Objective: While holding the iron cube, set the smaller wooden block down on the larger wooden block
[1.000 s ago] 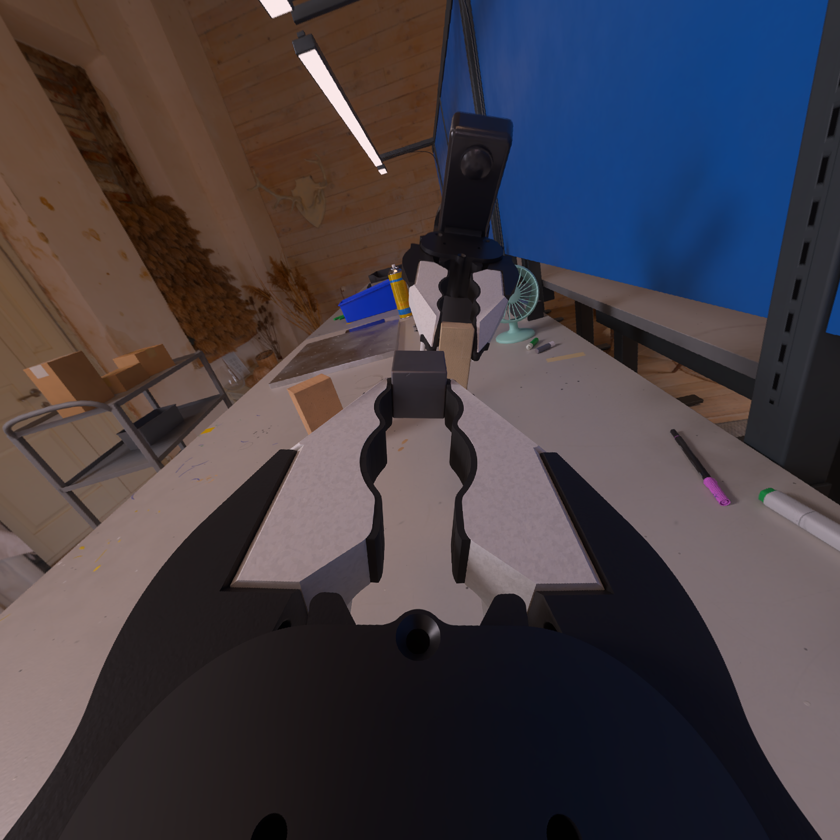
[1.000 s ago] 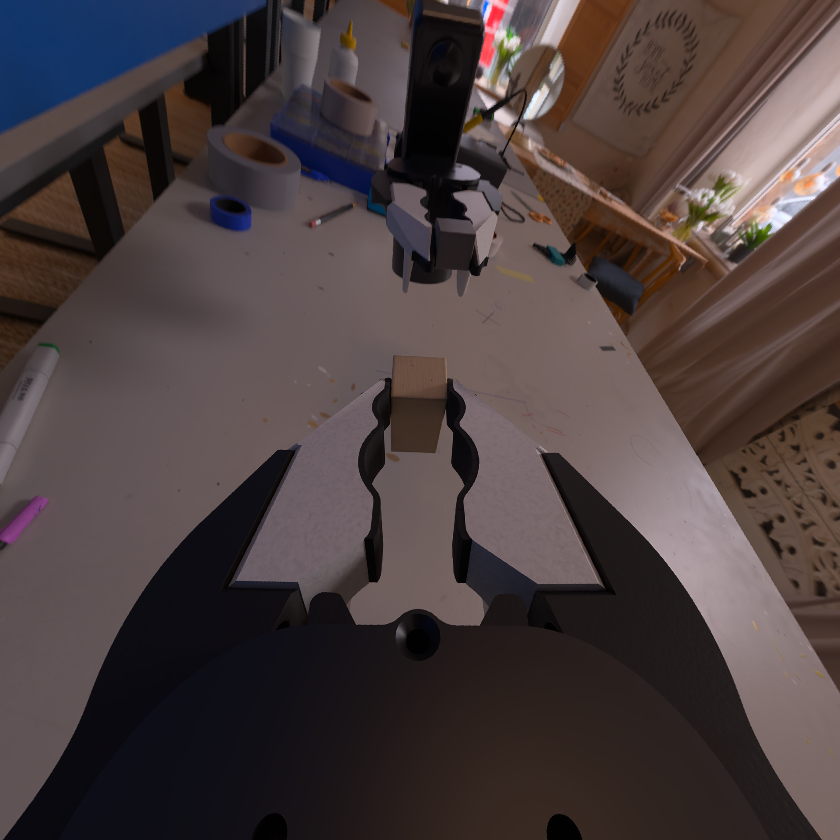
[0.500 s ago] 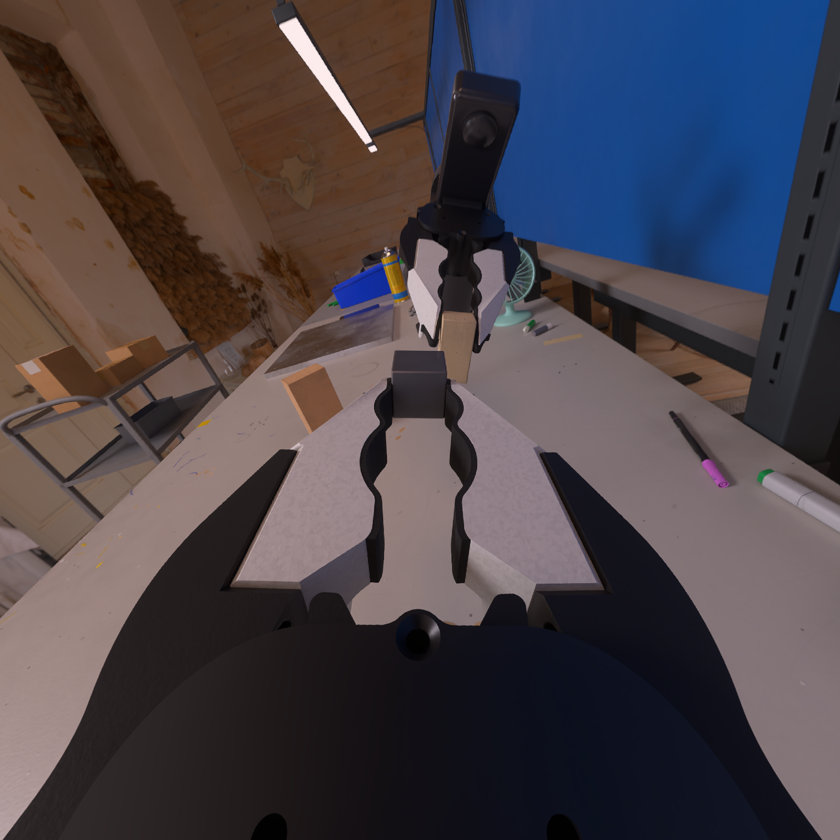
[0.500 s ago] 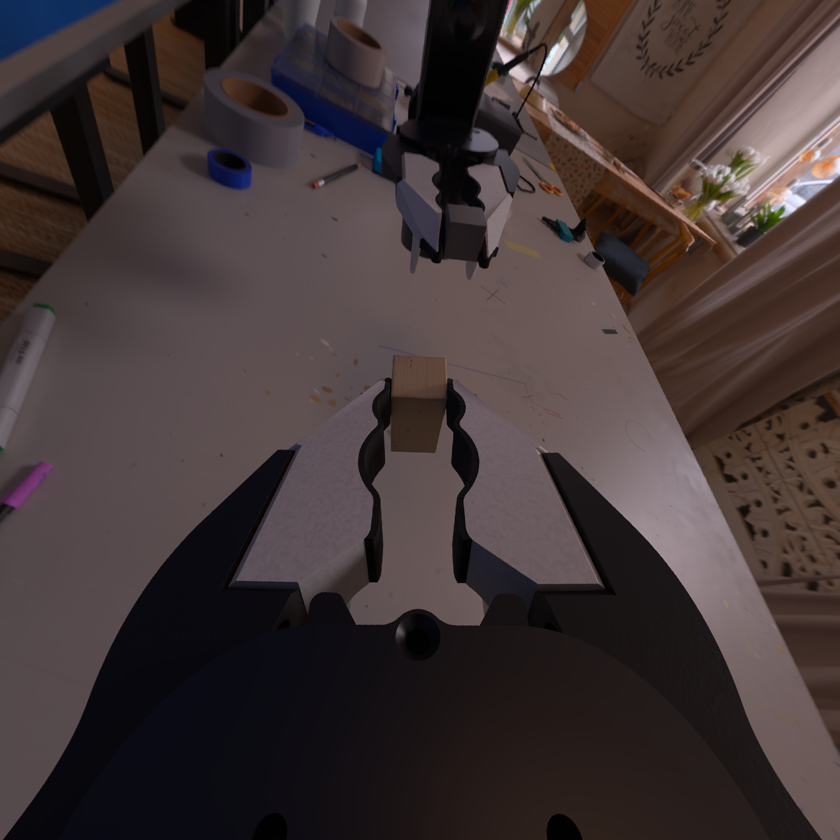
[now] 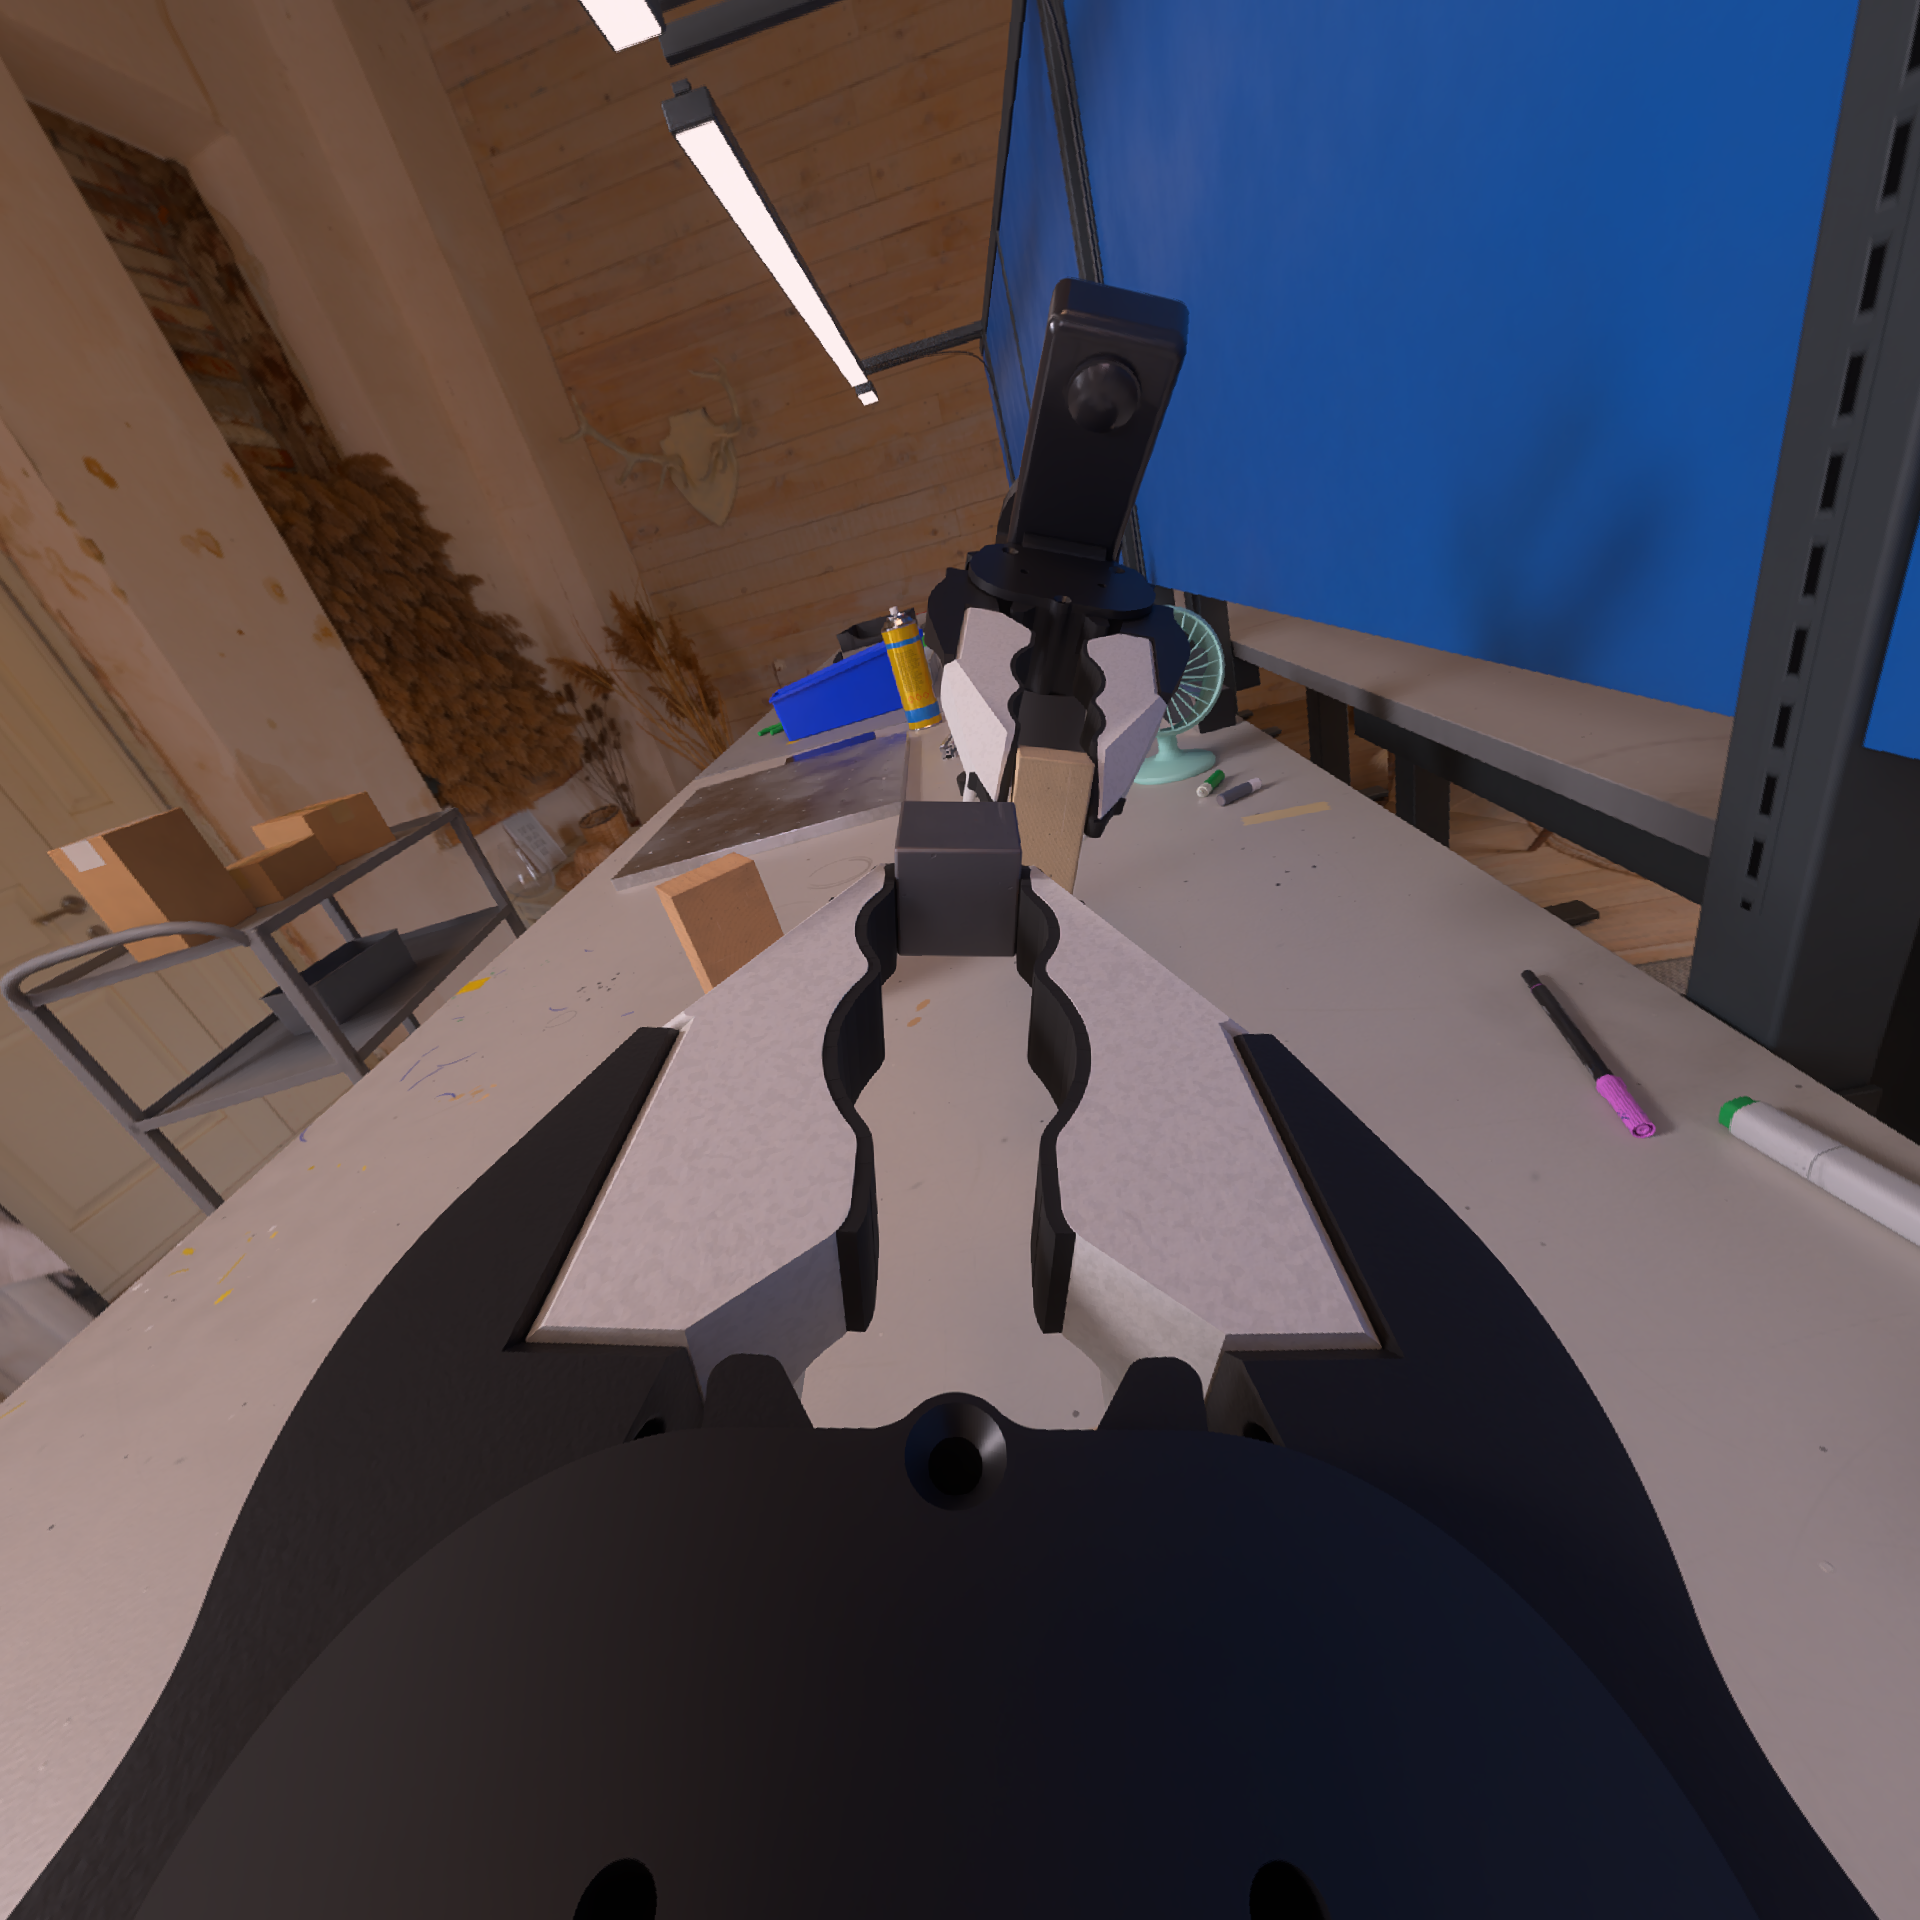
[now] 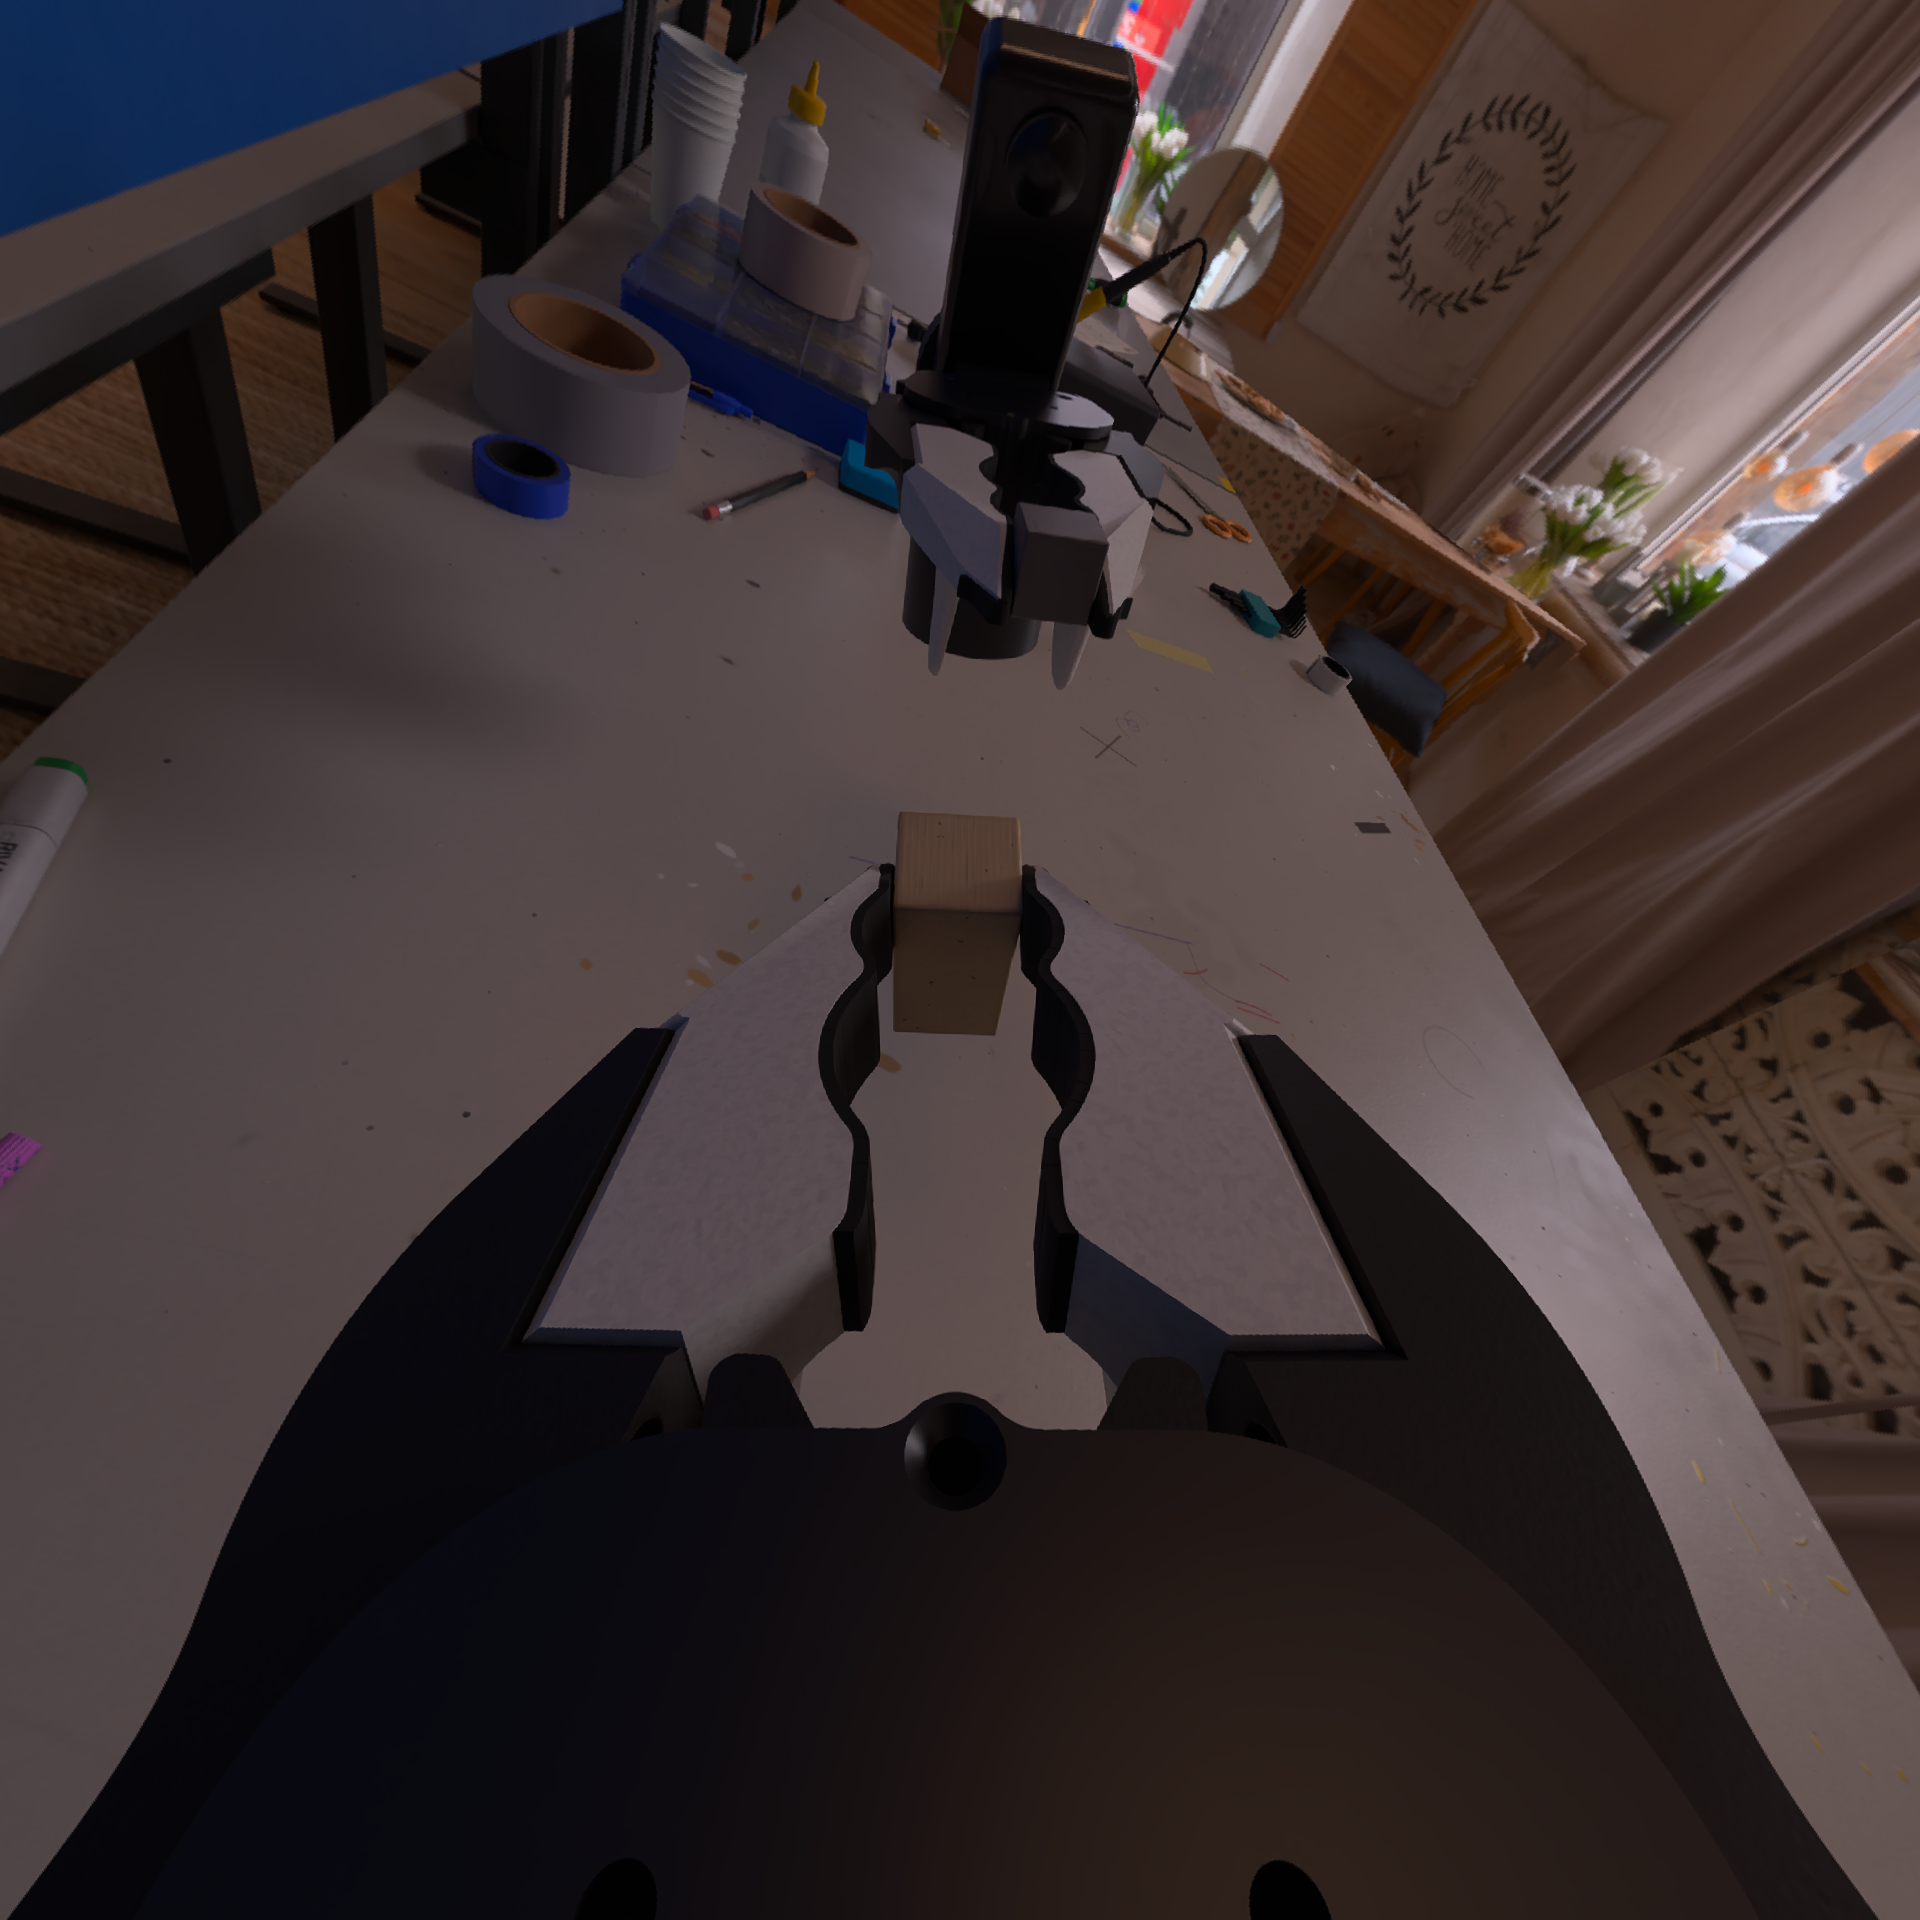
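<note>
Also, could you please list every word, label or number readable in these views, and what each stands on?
Framed wreath print on the wall: script lettering inside the wreath; I do not transcribe writing.
White marker with green cap: dark print, cut off by the picture's edge.
Yellow spray can: label too small to read.
Brown cardboard box: white sticker, blurred.
</note>
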